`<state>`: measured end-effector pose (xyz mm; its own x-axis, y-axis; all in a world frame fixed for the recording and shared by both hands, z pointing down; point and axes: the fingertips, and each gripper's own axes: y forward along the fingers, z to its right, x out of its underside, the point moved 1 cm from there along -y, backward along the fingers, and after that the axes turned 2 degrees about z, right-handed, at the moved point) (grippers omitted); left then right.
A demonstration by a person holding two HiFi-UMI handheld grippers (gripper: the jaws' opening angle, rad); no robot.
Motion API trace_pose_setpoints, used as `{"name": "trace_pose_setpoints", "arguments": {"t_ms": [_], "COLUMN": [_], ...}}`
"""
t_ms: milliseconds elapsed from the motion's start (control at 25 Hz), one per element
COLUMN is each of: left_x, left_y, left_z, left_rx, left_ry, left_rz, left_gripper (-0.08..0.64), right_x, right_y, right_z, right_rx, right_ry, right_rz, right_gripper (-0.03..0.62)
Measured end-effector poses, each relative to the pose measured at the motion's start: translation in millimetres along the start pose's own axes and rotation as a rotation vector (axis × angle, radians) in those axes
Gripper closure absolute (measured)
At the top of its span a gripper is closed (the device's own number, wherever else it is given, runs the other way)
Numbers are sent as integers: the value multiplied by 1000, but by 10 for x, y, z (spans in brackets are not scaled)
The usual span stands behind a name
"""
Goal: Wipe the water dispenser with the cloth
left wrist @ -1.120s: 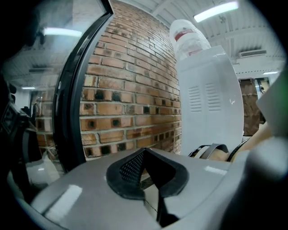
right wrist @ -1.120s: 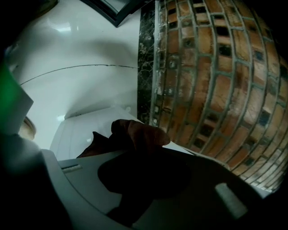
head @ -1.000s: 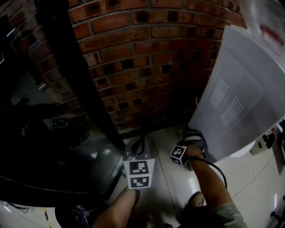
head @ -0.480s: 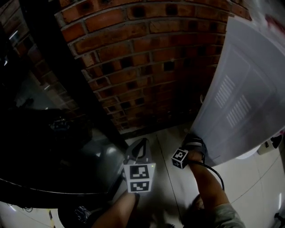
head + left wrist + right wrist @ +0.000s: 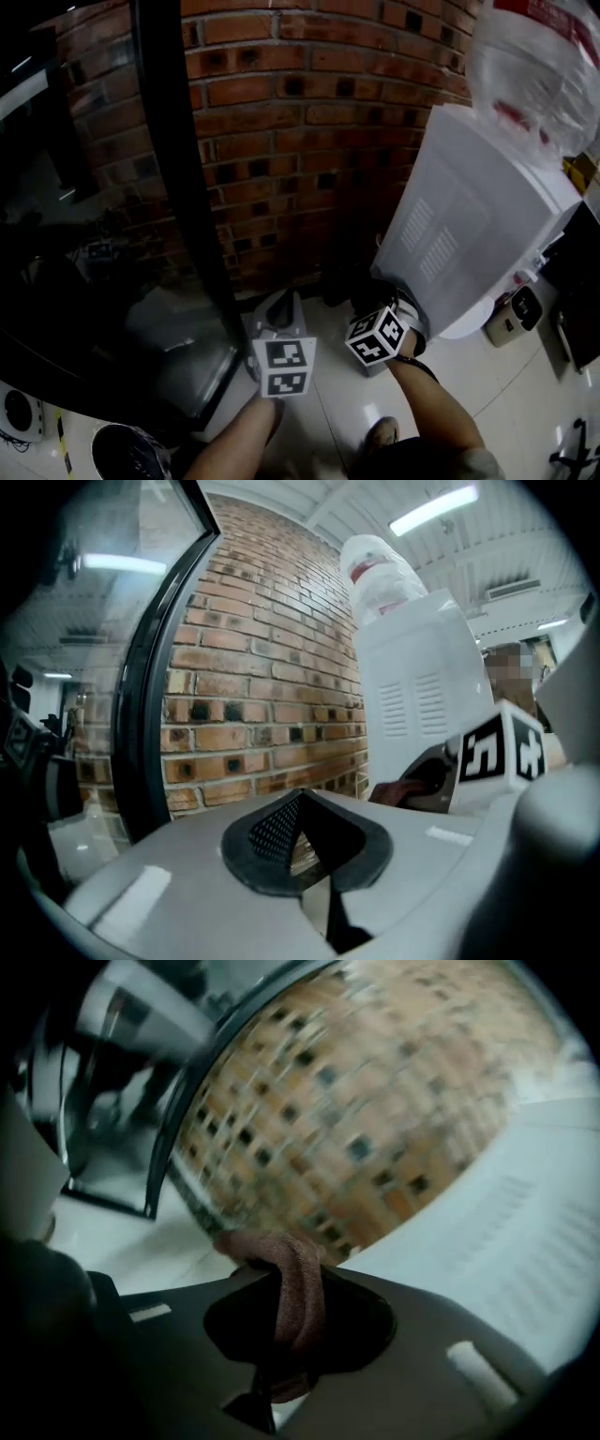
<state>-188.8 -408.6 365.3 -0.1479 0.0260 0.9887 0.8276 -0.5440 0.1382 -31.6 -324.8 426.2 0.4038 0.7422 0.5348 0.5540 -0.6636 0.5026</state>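
The white water dispenser stands at the right against the brick wall, with a clear bottle on top. My right gripper is shut on a brown cloth that bunches up between its jaws. Its marker cube sits low beside the dispenser's vented side panel. The left gripper view shows the same cloth close to that panel. My left gripper hangs to the left of the dispenser, pointing at the wall. Its jaws are together with nothing in them.
A red brick wall fills the back. A black-framed glass panel runs down the left. On the pale tiled floor a small beige box lies right of the dispenser's base. A round bin sits at the bottom left.
The right gripper has risen along the dispenser's side and rolled, so its marker cube now faces me. The left gripper lifted a little. The head view has tilted up and now takes in the bottle.
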Motion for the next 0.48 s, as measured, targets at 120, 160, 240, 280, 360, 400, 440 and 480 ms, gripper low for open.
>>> {"name": "trace_pose_setpoints", "arguments": {"t_ms": [120,160,240,280,360,400,440,480], "left_x": [-197,-262,-407,-496,-720,-849,-986,-1132], "left_y": [-108,-152,-239,-272,-313,-333,-354,-374], "left_z": [107,135,167,174,181,182,183,185], "left_rx": [25,31,39,41,48,51,54,57], "left_ry": [-18,-17,-8,-2,9,15,21,28], "left_rz": [18,23,35,45,73,90,110,132], "left_gripper": [560,560,560,560,560,560,560,560], "right_x": [-429,-571,-839,-959,-1167,-1250,-1319,-1373], "right_y": [-635,-841,-1250,-1445,-1795,-1935,-2046,-2130], "right_z": [642,865,1336,1578,2028,2210,2358,2478], "right_rx": [113,156,253,302,392,431,464,490], "right_ry": [168,203,262,296,366,393,416,436], "right_rz": [132,174,257,298,369,394,409,418], "right_gripper": [507,508,506,506,506,506,506,505]}}
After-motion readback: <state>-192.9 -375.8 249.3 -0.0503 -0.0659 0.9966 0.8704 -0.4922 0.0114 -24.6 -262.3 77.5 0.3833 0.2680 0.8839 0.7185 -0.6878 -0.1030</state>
